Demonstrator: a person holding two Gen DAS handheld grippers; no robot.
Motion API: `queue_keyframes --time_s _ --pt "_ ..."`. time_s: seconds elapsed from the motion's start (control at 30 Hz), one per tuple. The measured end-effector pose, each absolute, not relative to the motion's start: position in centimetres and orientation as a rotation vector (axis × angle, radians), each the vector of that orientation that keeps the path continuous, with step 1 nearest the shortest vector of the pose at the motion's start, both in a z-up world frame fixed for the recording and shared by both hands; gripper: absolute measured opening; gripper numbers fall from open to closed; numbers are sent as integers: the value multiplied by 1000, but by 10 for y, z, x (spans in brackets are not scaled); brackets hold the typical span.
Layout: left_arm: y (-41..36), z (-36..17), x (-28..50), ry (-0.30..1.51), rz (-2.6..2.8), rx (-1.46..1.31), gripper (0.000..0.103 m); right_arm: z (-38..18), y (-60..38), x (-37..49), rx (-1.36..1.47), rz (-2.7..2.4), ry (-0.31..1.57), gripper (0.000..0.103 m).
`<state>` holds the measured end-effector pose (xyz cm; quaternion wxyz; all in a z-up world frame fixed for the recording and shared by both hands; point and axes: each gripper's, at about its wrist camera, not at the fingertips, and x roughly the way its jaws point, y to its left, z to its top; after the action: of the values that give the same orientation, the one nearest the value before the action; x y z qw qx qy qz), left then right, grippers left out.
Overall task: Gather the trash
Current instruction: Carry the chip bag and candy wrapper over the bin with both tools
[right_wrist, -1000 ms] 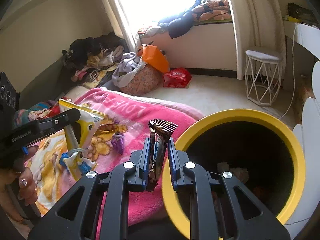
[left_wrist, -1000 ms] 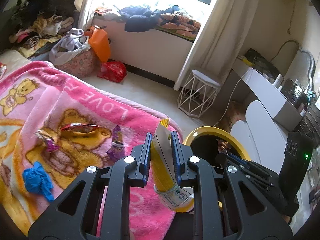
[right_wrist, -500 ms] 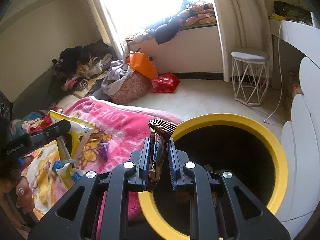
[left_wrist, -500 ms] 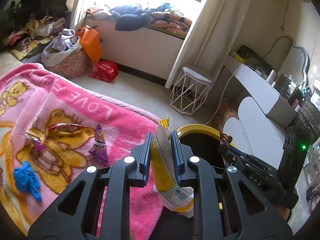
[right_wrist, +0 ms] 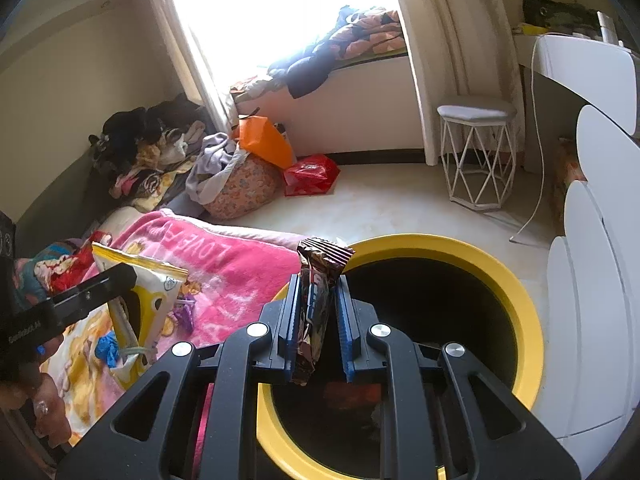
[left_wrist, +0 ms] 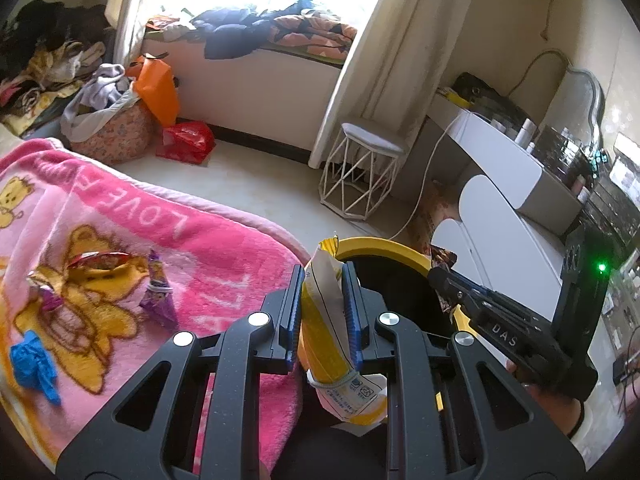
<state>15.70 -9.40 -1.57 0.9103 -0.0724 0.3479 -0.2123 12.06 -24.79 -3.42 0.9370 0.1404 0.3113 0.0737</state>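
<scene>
Left gripper (left_wrist: 323, 312) clamped on yellow snack bag (left_wrist: 326, 332), held upright just beside rim of yellow bin (left_wrist: 384, 246). Right gripper (right_wrist: 318, 330) clamped on brown candy wrapper (right_wrist: 316, 304), held upright over bin (right_wrist: 520, 312) opening. More wrappers (left_wrist: 158, 294) and blue glove (left_wrist: 34, 360) lying on pink blanket (left_wrist: 208, 248) on bed.

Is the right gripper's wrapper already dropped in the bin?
No, the brown wrapper sits between the right gripper fingers over the yellow-rimmed bin.
</scene>
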Motion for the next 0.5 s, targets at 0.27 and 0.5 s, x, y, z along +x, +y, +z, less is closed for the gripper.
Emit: queue_keyframes --time_s 0.27,0.5 --pt "-113 -19 157 725 -473 -119 14 -35 -261 119 300 115 631 17" --pt "-127 -25 157 737 -498 -100 14 -38 -275 120 317 85 631 17"
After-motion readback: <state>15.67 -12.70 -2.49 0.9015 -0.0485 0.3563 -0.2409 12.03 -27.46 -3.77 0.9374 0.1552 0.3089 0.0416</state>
